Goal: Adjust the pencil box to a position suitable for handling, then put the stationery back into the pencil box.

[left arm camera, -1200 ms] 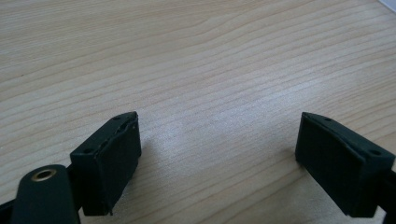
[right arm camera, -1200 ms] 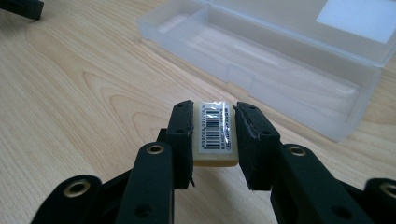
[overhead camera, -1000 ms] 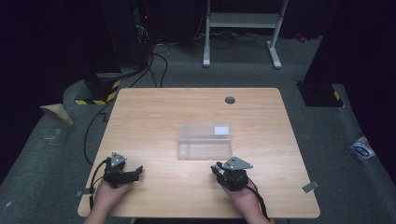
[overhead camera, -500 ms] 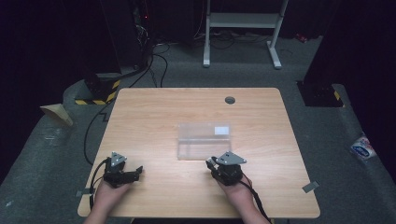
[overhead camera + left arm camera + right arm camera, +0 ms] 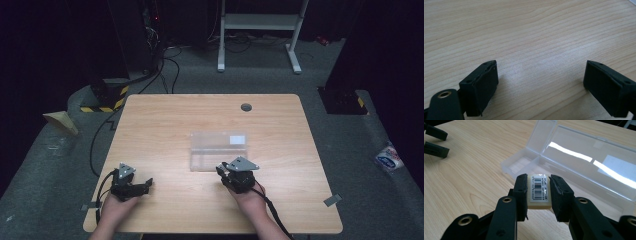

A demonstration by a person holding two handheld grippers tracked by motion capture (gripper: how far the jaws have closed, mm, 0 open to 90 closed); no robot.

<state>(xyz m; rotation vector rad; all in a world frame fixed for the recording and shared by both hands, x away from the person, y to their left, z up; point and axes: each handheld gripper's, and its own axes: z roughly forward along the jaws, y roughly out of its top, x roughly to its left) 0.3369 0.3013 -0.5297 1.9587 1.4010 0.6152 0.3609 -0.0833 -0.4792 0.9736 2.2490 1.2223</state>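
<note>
While a person's two forearms reach in over the near edge of the pale wooden worktop (image 5: 165, 125), the right tongs (image 5: 538, 192) stand clamped on a small cream-coloured block with a white barcode label (image 5: 539, 191), its two black pads pressing on the block's sides and holding it just short of the case ahead. On the left, near the worktop's front corner, the left tongs (image 5: 540, 87) rest low over bare wood, their jaws set apart after just opening, with nothing between them. Directly beyond the held block lies a long clear plastic case (image 5: 584, 162) with its hinged lid thrown back flat, the shallow tray nearest the right tongs and the lid farther off, a white sticker on it catching the light. From above, the case sits at the middle of the worktop, with the right tongs at its near edge. Farther back, a small round grey grommet (image 5: 246, 107) is set into the wood near the far edge. Past the worktop, black cables (image 5: 165, 70) trail across grey carpet toward a white metal stand (image 5: 260, 30).
</note>
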